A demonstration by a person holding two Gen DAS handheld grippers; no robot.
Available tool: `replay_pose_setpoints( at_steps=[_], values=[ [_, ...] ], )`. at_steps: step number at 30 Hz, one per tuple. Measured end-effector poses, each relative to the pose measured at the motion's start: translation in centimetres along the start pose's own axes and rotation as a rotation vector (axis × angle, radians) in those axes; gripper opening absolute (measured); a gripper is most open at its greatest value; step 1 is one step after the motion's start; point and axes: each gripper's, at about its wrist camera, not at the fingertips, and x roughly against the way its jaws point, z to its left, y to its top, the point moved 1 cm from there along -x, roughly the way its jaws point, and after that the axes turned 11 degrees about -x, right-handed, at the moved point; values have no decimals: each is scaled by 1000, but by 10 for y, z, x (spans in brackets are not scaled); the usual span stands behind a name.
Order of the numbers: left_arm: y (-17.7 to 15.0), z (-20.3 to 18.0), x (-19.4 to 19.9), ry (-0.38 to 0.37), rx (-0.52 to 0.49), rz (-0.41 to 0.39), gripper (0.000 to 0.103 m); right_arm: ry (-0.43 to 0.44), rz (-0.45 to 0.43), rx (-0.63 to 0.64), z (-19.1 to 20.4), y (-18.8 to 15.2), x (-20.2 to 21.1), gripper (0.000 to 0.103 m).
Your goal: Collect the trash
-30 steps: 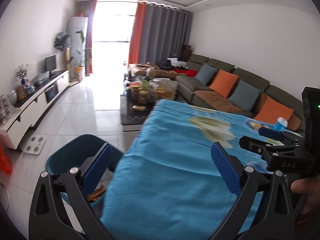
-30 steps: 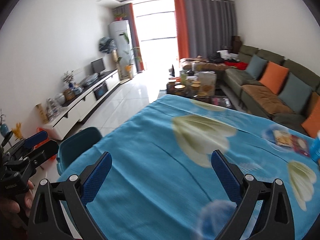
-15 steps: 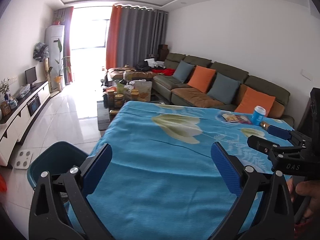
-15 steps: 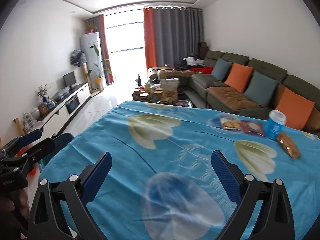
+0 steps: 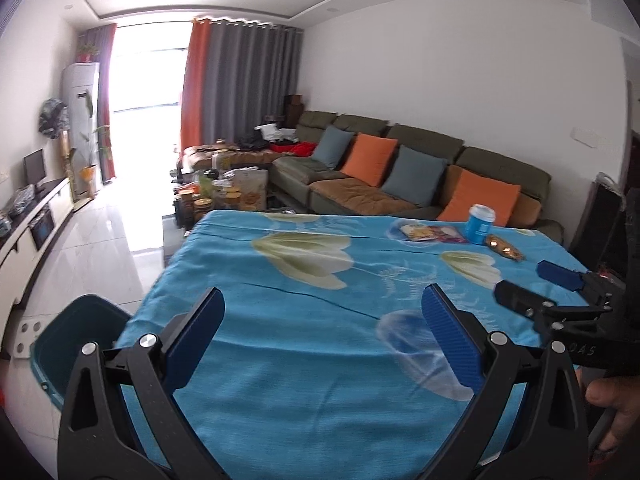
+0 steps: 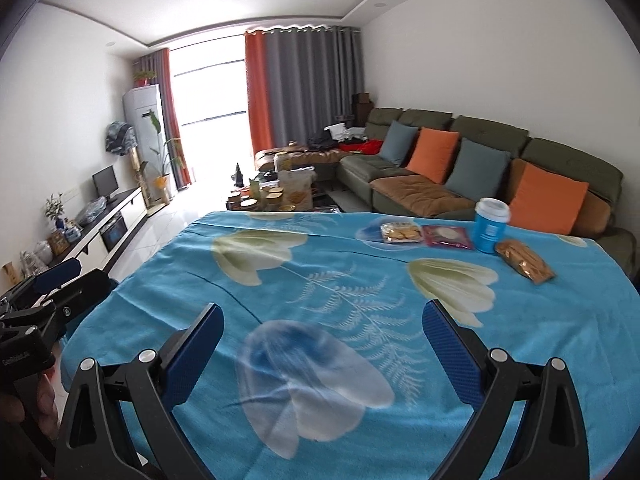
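On the far right of the blue floral tablecloth [image 6: 320, 280] lies the trash: a blue paper cup [image 6: 490, 226] with a white lid, a brown snack packet [image 6: 524, 266], a clear biscuit packet [image 6: 401, 233] and a purple wrapper [image 6: 447, 237]. The left wrist view shows the same cup [image 5: 480, 225] and brown packet [image 5: 505, 247]. A dark teal bin [image 5: 76, 344] stands on the floor by the table's left edge. My left gripper [image 5: 322, 334] and right gripper [image 6: 322, 338] hang open and empty over the near side of the table, well short of the trash.
A green sofa [image 6: 460, 168] with orange and grey cushions runs behind the table on the right. A cluttered coffee table [image 6: 276, 194] stands beyond the far edge. A white TV cabinet [image 6: 104, 228] lines the left wall, with shiny floor between. A hand [image 5: 612, 396] holds the right gripper.
Both views have swung right and lifted, away from the bin and toward the table's right end. The cup and packets have come into view. Both grippers stayed open.
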Motion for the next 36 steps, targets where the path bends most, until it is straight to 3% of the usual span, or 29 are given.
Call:
replay_pose_setpoints(
  at_steps=[9, 25, 36],
  values=[
    [-2, -24, 16, -40, -55, -106, 97, -45, -85, -22, -4, -14, 25, 96],
    [-7, -12, 66, 14, -68, -265, 97, -37, -301, 23, 20, -27, 68, 96],
    [-3, -3, 83, 37, -59, -316, 97, -47, -341, 10, 19, -30, 81, 96]
  ],
)
